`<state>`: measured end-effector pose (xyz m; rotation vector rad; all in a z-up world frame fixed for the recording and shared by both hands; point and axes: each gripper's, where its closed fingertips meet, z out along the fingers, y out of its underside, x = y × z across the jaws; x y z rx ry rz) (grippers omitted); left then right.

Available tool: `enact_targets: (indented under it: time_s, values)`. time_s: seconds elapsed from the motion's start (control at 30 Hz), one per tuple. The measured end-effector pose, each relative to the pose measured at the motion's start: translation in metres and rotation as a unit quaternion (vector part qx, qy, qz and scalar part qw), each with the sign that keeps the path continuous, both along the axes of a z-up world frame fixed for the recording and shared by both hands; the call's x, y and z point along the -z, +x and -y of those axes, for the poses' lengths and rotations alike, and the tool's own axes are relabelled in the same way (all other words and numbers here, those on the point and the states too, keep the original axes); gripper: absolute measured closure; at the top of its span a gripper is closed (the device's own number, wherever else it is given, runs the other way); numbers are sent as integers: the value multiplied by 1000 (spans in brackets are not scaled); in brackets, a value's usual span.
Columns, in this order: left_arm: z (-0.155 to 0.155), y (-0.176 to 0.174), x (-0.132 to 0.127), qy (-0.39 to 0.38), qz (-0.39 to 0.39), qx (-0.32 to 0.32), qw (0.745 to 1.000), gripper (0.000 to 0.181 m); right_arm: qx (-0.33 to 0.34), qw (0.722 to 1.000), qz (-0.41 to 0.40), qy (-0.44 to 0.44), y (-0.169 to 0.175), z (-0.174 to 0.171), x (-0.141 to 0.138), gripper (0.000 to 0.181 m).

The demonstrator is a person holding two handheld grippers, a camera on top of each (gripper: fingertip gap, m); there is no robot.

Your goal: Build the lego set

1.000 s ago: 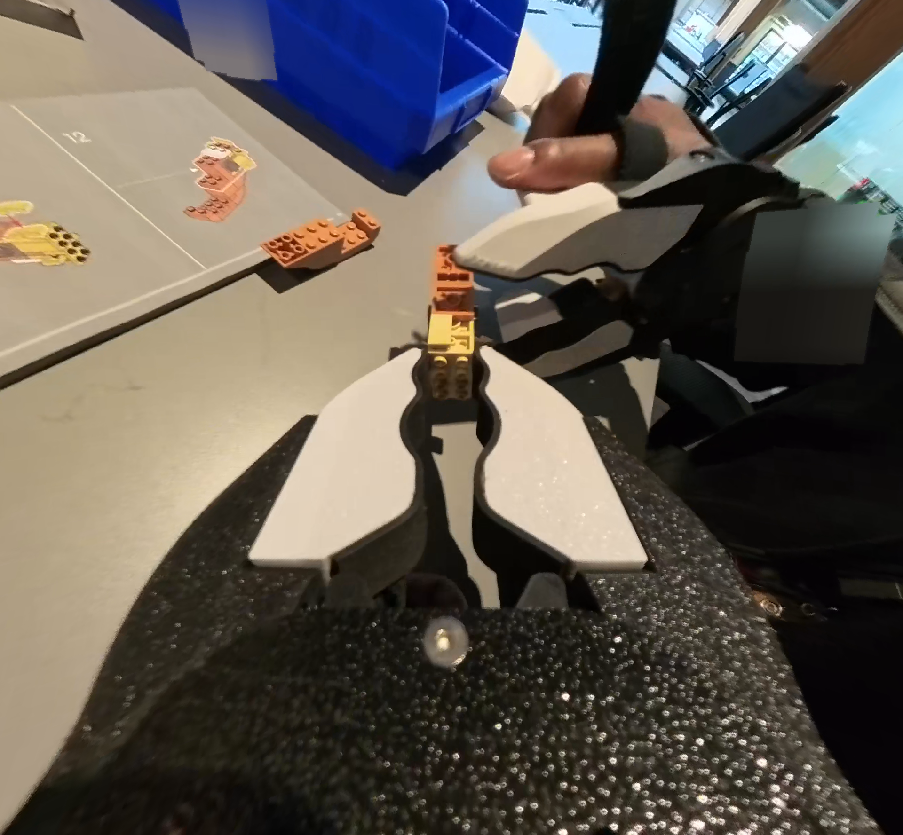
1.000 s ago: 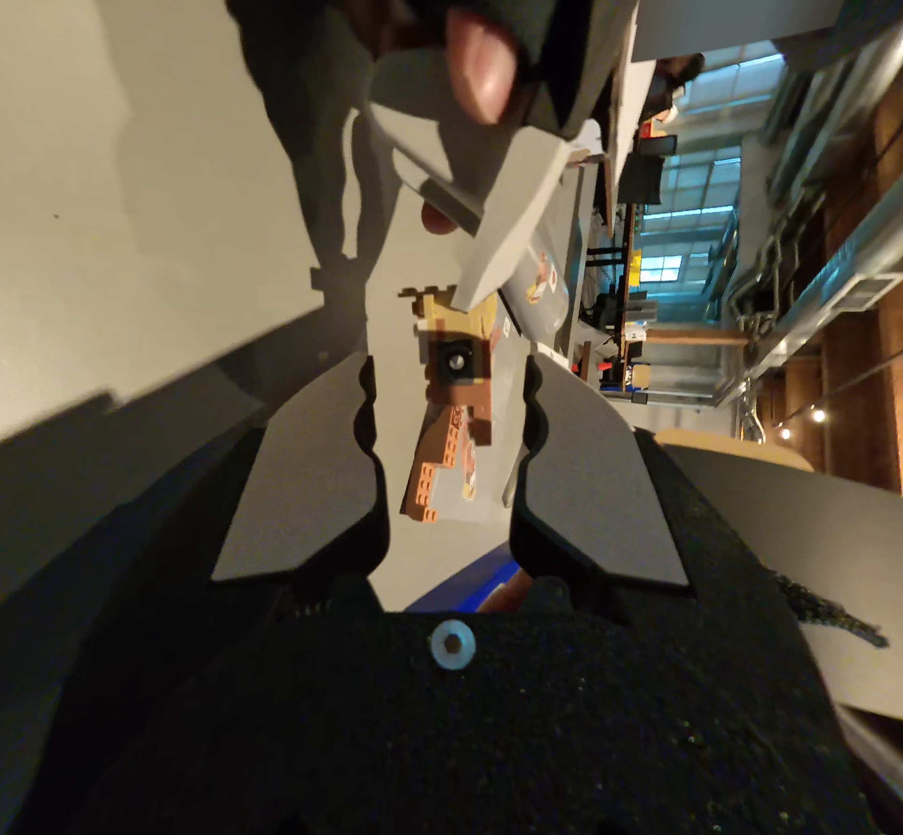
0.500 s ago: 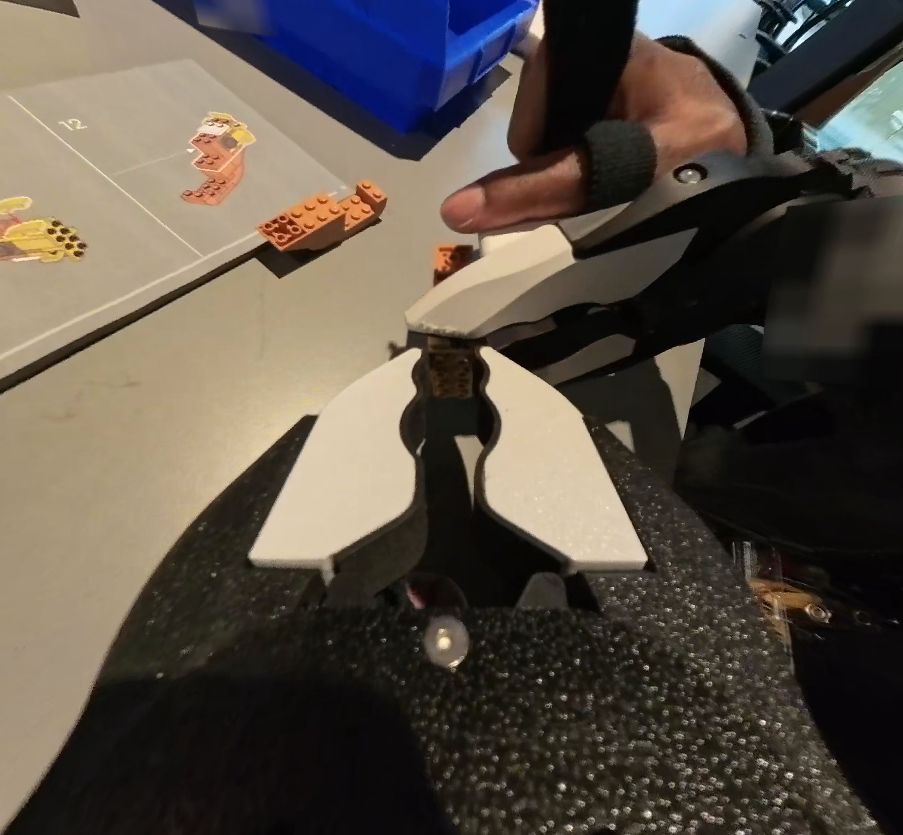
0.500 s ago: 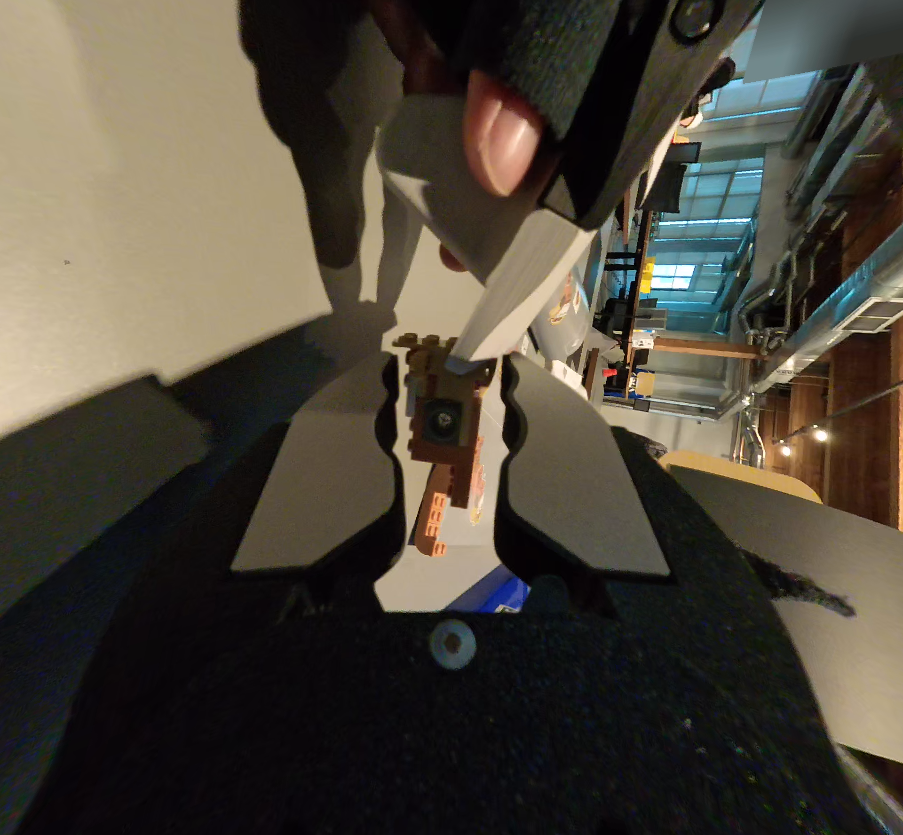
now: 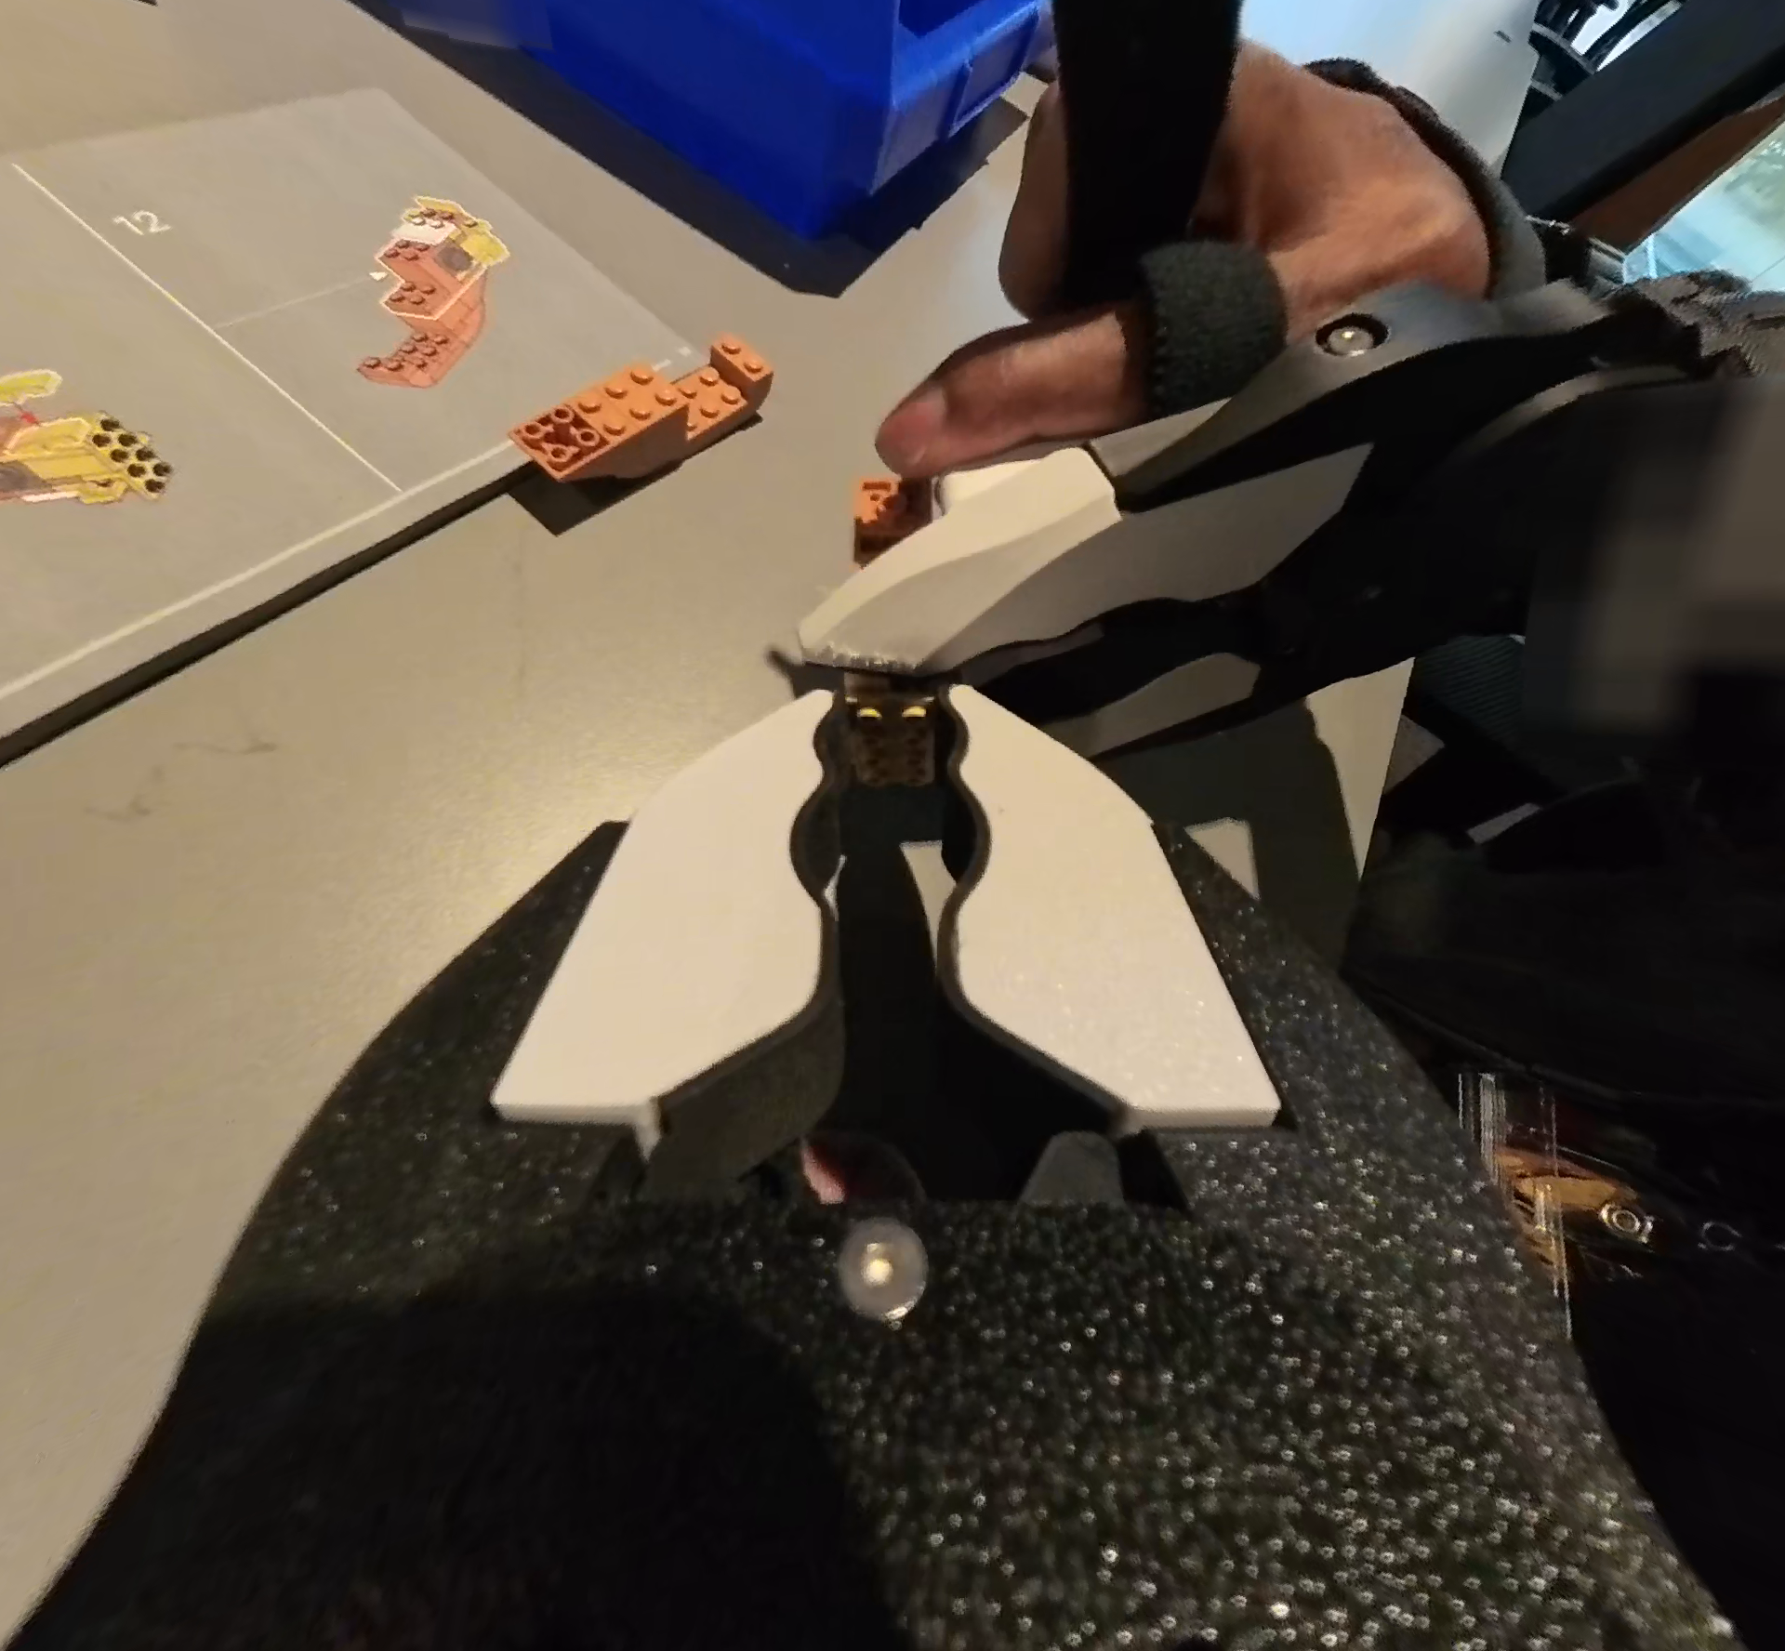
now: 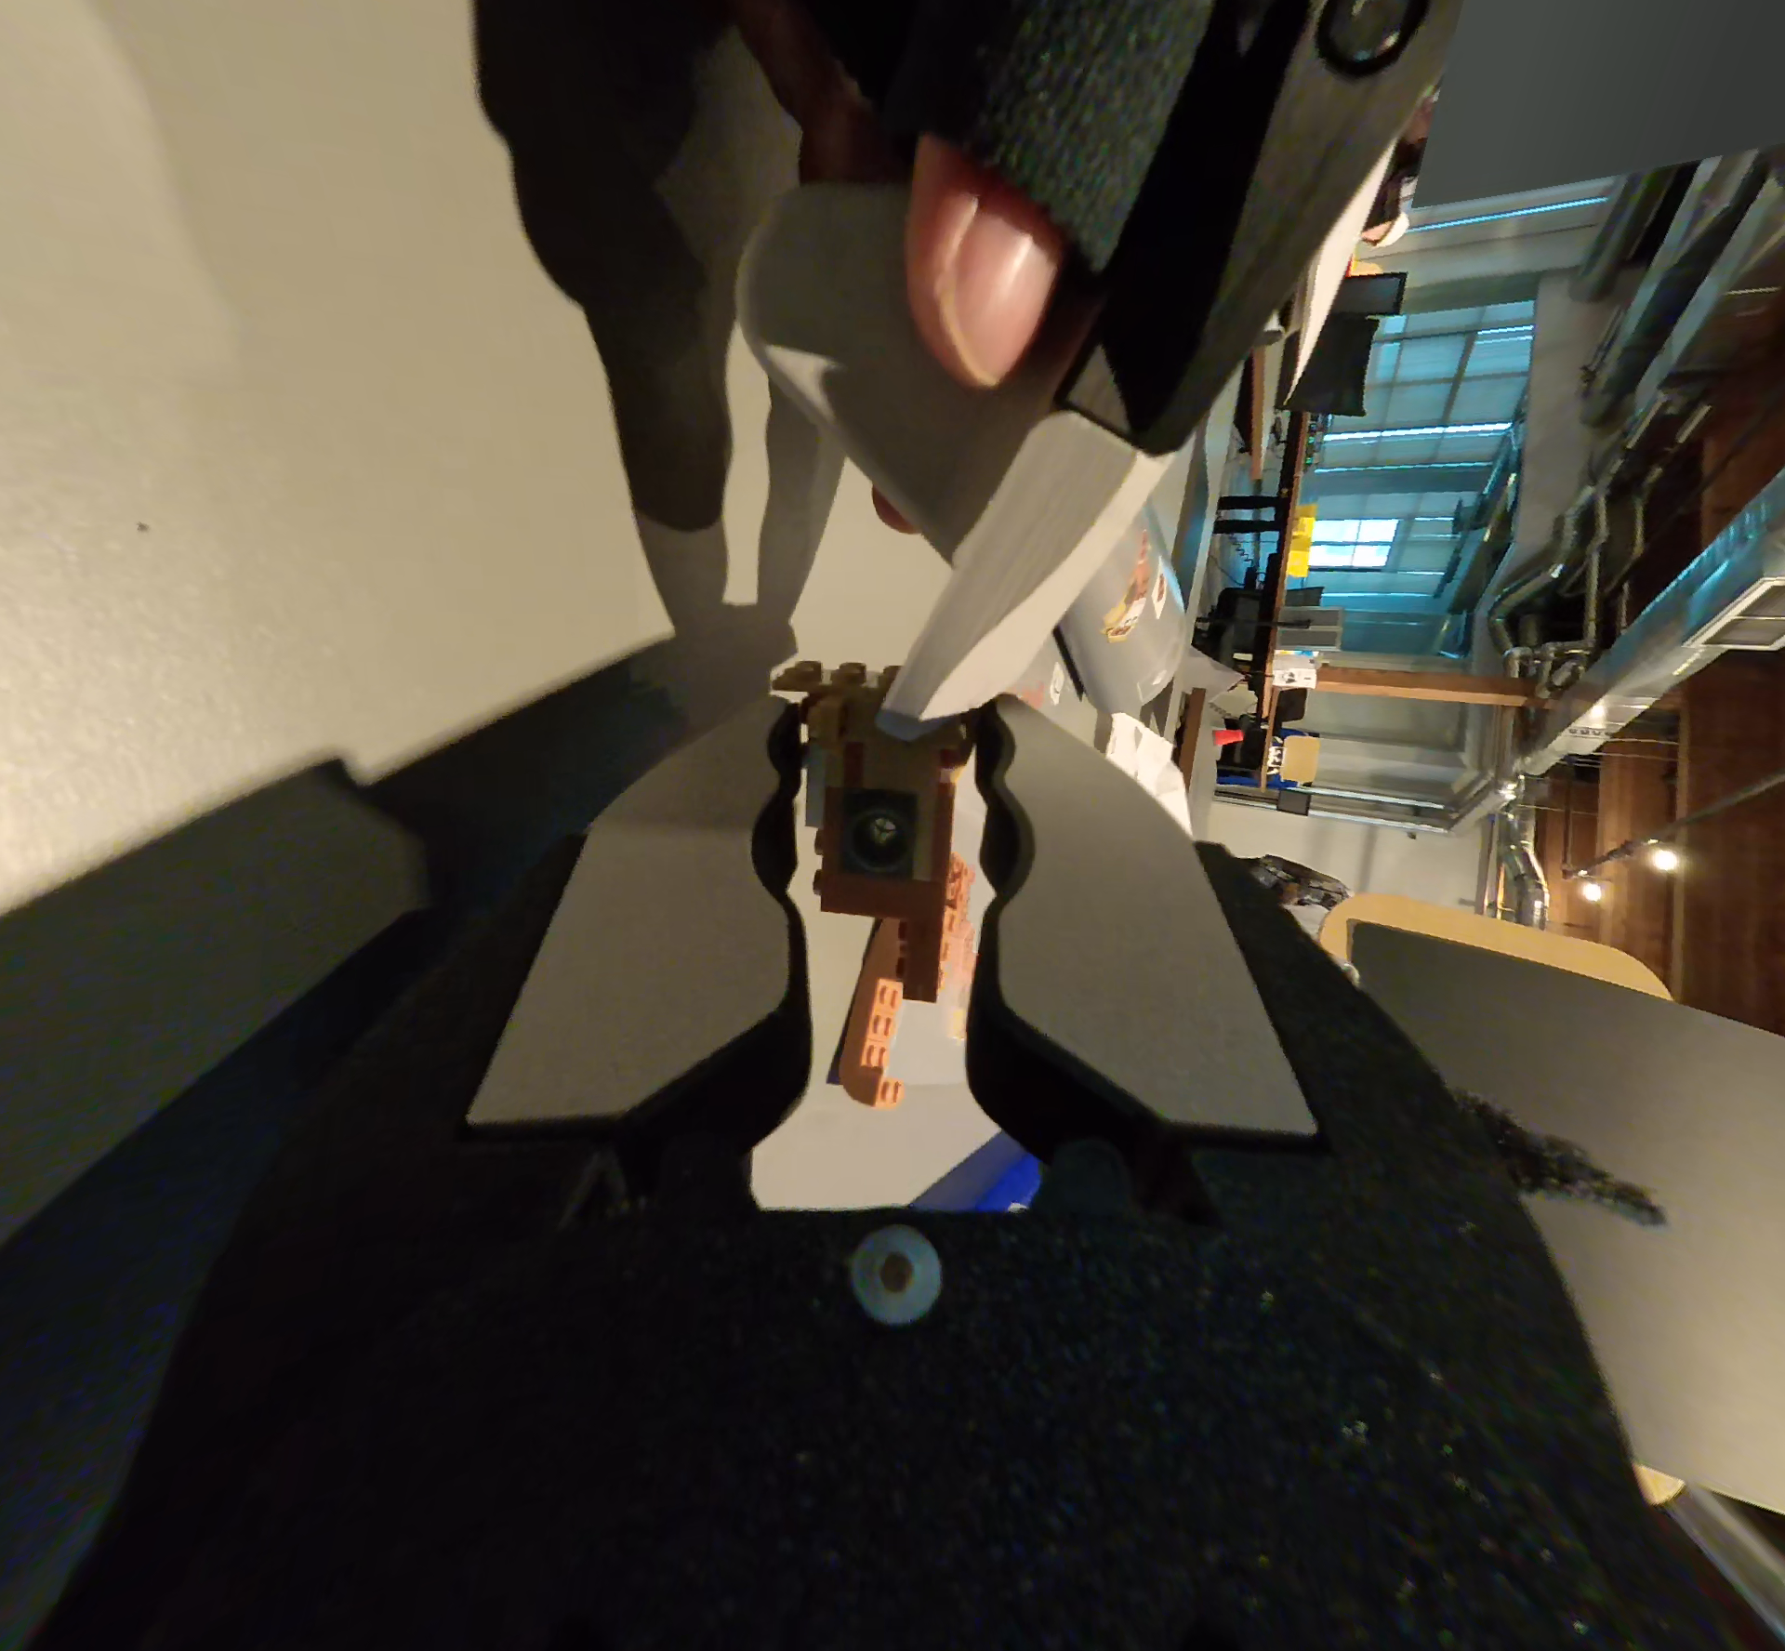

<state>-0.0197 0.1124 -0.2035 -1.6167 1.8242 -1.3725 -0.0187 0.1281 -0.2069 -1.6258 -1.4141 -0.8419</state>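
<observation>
A small lego assembly (image 5: 891,750) of tan, yellow and brown bricks sits between my left gripper's (image 5: 889,716) tips, which are shut on its near end. Its brown far end (image 5: 889,508) sticks out beyond. My right gripper comes in from the right, turned on its side, its upper finger (image 5: 966,571) lying across the top of the assembly. In the right wrist view the assembly (image 6: 874,832) fills the gap of my right gripper (image 6: 884,726), whose jaws are shut against its sides. The left gripper's finger (image 6: 995,562) touches its top end.
A loose orange-brown brick piece (image 5: 642,426) lies on the grey table at the edge of the instruction sheet (image 5: 241,272); it also shows in the right wrist view (image 6: 874,1035). Blue bins (image 5: 773,11) stand behind. A person's hand (image 5: 1236,185) holds the right gripper. The tips of both grippers are at nearly the same place. Both grippers' tips are roughly 9 cm from the loose orange-brown brick piece (image 5: 642,426).
My right gripper has moved in over the assembly and narrowed its jaws from wide open to shut around it. My left gripper has kept its hold.
</observation>
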Motion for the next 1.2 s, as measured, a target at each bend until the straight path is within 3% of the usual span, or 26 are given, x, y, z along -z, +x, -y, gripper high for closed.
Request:
enact_targets:
  time_s: [0.47,0.6,0.7,0.8,0.97,1.2]
  values:
    - [-2,2,1,12,2,-11,1000,165,22,999,-40,1,1,-2,2,146]
    - [-9,2,1,34,6,-31,999,165,62,996,-68,-17,12,8,-3,117]
    - [-18,-1,7,73,-8,-46,996,165,111,985,-124,-40,30,26,-5,112]
    - [-22,-2,12,100,-19,-49,994,165,158,963,-202,-79,45,50,-5,120]
    - [-18,-3,18,136,-28,-38,990,165,197,901,-352,-157,41,74,1,137]
    - [-18,-4,19,155,-28,-39,987,163,228,853,-424,-200,35,70,15,144]
